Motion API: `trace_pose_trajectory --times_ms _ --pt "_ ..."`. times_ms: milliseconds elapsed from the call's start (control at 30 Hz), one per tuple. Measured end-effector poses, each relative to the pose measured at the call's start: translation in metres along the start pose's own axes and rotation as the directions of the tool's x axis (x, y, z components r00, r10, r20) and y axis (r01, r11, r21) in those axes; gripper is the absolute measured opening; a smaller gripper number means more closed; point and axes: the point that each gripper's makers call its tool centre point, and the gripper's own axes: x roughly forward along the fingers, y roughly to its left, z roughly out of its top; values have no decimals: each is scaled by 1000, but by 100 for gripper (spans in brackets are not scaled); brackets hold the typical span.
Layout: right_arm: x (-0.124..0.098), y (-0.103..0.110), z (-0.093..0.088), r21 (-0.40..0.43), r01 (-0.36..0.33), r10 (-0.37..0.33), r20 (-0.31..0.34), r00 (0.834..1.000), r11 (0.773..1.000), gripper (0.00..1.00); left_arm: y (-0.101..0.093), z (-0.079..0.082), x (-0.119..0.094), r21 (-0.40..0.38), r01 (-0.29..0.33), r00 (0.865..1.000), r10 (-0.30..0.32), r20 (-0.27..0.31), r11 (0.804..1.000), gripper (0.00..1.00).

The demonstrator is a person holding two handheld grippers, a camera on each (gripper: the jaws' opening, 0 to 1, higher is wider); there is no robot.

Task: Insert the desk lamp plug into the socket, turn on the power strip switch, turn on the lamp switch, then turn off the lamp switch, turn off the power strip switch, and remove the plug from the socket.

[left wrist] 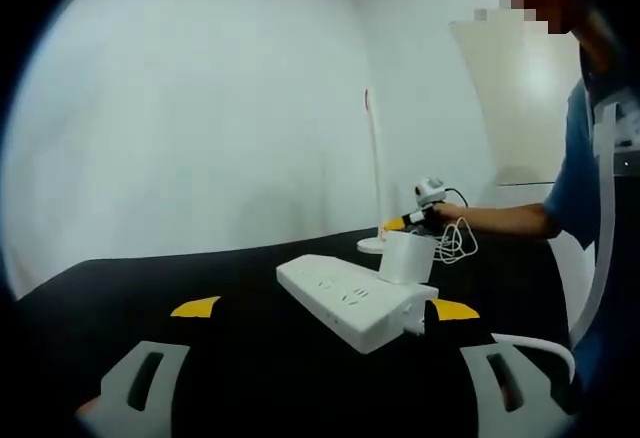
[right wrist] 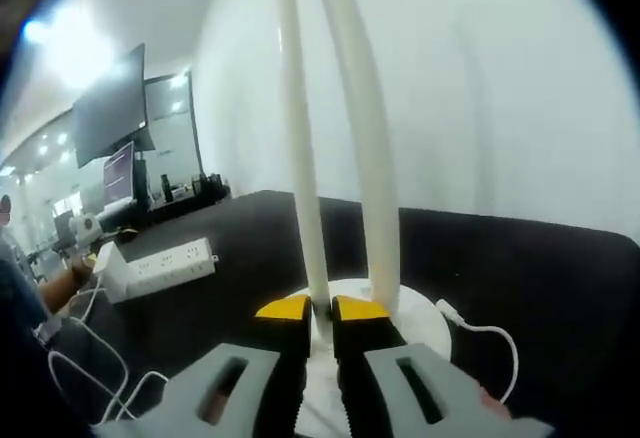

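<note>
— Where is the plug seen?
— A white plug block (left wrist: 405, 256) is seated on the power strip (left wrist: 352, 300), just ahead of the left gripper (left wrist: 325, 309), whose jaws are spread wide above the black table (left wrist: 150, 278).
— And the lamp?
— The lamp base (right wrist: 420, 330) is met by the right gripper (right wrist: 311, 310), jaws nearly pressed together at the thin lamp stem (right wrist: 302, 158). Its white cable (right wrist: 490, 336) is trailed to the right.

My left grey yellow-tipped gripper (left wrist: 325, 308) hung wide open; my right one (right wrist: 321, 310) looked nearly closed, perhaps pressing something.
</note>
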Motion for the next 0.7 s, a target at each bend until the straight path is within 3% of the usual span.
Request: trace_pose_trajectory --times_ms 533,700 --pt "0 -9 1 -76 42 -43 -4 999 996 10 1 0 0 -3 -2 1000 2 -1 1000 78" --pt "-1 -9 1 -16 33 -34 -9 999 999 11 2 -4 1 -9 -3 1000 3 -21 1000 77"
